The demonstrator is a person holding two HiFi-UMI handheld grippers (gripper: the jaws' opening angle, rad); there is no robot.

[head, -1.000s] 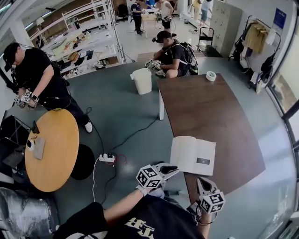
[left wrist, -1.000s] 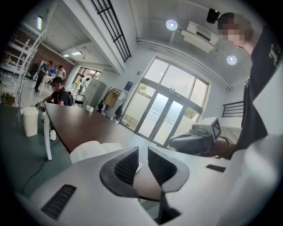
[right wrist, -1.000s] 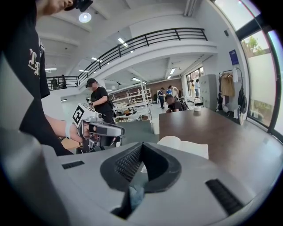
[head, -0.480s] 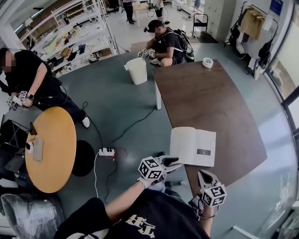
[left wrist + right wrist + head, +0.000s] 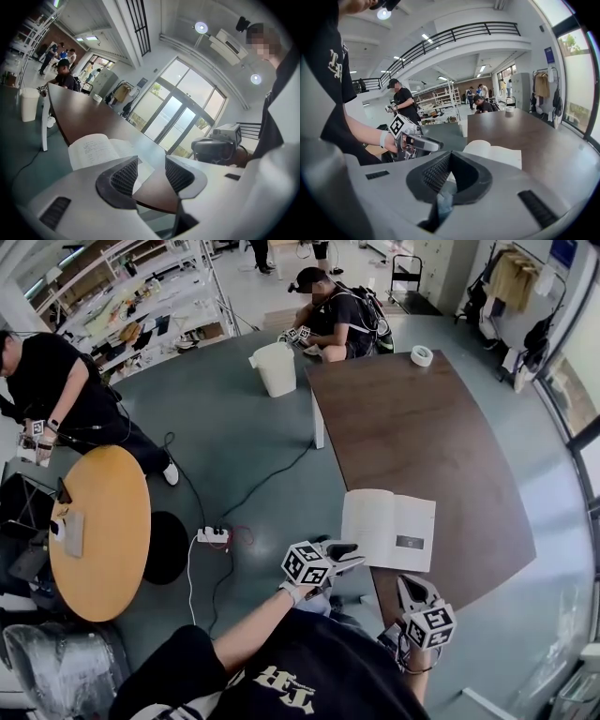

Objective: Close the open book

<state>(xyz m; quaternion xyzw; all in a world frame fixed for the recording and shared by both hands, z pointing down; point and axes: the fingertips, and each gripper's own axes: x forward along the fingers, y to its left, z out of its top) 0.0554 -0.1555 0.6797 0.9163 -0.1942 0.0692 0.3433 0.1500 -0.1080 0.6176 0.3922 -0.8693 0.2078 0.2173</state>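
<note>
The open book (image 5: 389, 529) lies flat on the brown table (image 5: 422, 427) near its front left corner, its white pages up. My left gripper (image 5: 347, 555) hovers just off the table's edge, beside the book's left page. Its jaws have just been opening and now stand apart with nothing between them (image 5: 151, 165). In the left gripper view the book (image 5: 96, 149) lies just beyond the left jaw. My right gripper (image 5: 410, 585) hangs short of the table's front edge, below the book, shut and empty (image 5: 452, 158). The right gripper view shows the book (image 5: 494, 153) and the left gripper (image 5: 425, 143).
A roll of tape (image 5: 422, 355) sits at the table's far end. On the floor are a white bin (image 5: 278, 369) and a power strip (image 5: 214, 535) with cables. A round orange table (image 5: 98, 531) stands at the left. People stand or crouch at the left and far side.
The left gripper's jaws have parted from nearly shut to open. It has sunk a little beside the book's left edge. The right gripper has kept still.
</note>
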